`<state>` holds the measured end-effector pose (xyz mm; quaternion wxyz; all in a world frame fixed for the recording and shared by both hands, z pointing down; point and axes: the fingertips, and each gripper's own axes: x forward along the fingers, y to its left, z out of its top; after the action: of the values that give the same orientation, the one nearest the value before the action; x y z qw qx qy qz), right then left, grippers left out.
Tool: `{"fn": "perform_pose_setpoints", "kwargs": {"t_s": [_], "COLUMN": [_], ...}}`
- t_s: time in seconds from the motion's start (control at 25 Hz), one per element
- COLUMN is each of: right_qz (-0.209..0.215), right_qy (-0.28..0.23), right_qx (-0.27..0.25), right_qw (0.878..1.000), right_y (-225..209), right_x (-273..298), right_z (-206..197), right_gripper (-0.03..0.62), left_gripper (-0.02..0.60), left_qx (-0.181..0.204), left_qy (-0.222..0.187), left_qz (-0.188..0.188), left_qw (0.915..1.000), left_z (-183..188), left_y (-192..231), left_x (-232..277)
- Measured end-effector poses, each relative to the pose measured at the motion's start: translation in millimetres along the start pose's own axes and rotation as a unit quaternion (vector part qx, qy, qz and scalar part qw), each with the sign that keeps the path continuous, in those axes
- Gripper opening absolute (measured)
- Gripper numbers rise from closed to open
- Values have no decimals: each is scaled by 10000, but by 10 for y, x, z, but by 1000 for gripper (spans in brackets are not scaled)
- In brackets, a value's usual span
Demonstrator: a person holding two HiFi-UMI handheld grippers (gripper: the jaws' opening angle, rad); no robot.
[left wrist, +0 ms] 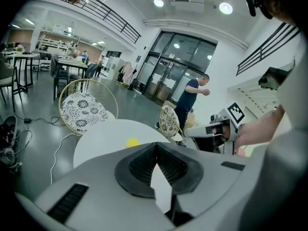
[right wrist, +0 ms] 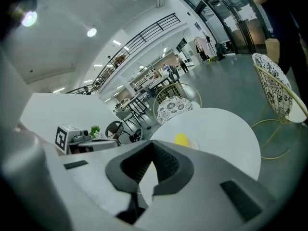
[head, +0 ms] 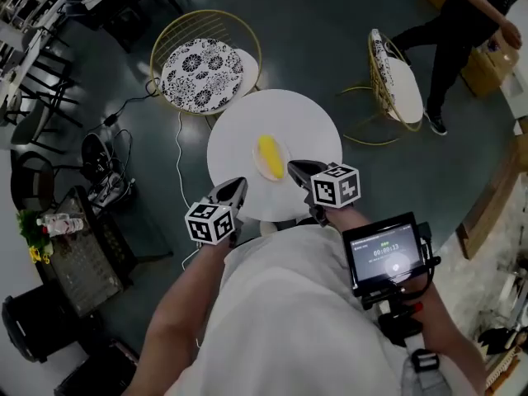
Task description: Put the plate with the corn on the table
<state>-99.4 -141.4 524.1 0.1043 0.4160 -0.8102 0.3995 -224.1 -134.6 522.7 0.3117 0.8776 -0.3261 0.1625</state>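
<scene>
Two handheld grippers are hovering at the near edge of a round white worktop (head: 239, 126), where the plate (head: 256, 162) is already sitting near the middle with the yellow corn (head: 270, 155) lying across it. The left gripper (head: 235, 190) is hanging over the worktop's near rim, its jaws pressed together on nothing. The right gripper (head: 301, 172) is pointing at the plate from just beside its near edge, its jaws likewise closed and empty. Judging by how things lie, the placing appears to be done and neither gripper is touching the plate.

Trouble, if any, is likely waiting at the right gripper's tip. With it pointing so close to the plate's rim, a small forward drift could be enough to shove the plate across the smooth top. The corn is resting loose on what looks like a shallow plate, so a knock or tilt could send it rolling onto the worktop. Any fresh hold would call for spreading the jaws first; going in closed would only push the plate.

Beyond the worktop, a patterned chair (head: 202, 74) and a second chair (head: 394, 77) are standing on the dark floor, and a person (head: 462, 15) is working well apart from the plate.
</scene>
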Motion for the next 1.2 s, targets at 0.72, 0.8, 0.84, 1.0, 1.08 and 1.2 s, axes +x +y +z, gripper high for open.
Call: {"fn": "perform_pose_setpoints", "kwargs": {"t_s": [0.72, 0.8, 0.84, 1.0, 1.08, 1.2], "right_qz": [89, 73, 60, 23, 26, 73], "right_qy": [-747, -784, -787, -746, -733, -688], "right_qx": [-237, -237, -228, -149, -149, -157], "right_qw": [9969, 9966, 9966, 9971, 9972, 9975], "right_y": [280, 354, 365, 201, 216, 231], "right_x": [-332, -337, -342, -388, -349, -301], "right_z": [88, 5, -20, 22, 1, -4], "right_gripper": [6, 6, 6, 6, 6, 6], "left_gripper": [8, 8, 8, 8, 8, 8], "left_qx": [139, 141, 133, 56, 37, 23], "left_qy": [-32, -44, -46, -28, -36, -55], "left_qz": [-529, -558, -569, -566, -541, -492], "left_qw": [9985, 9983, 9983, 9984, 9985, 9988], "left_z": [-85, -134, -145, -67, -70, -51], "left_y": [-172, -166, -170, -239, -199, -177], "left_x": [-167, -257, -275, -86, -95, -101]}}
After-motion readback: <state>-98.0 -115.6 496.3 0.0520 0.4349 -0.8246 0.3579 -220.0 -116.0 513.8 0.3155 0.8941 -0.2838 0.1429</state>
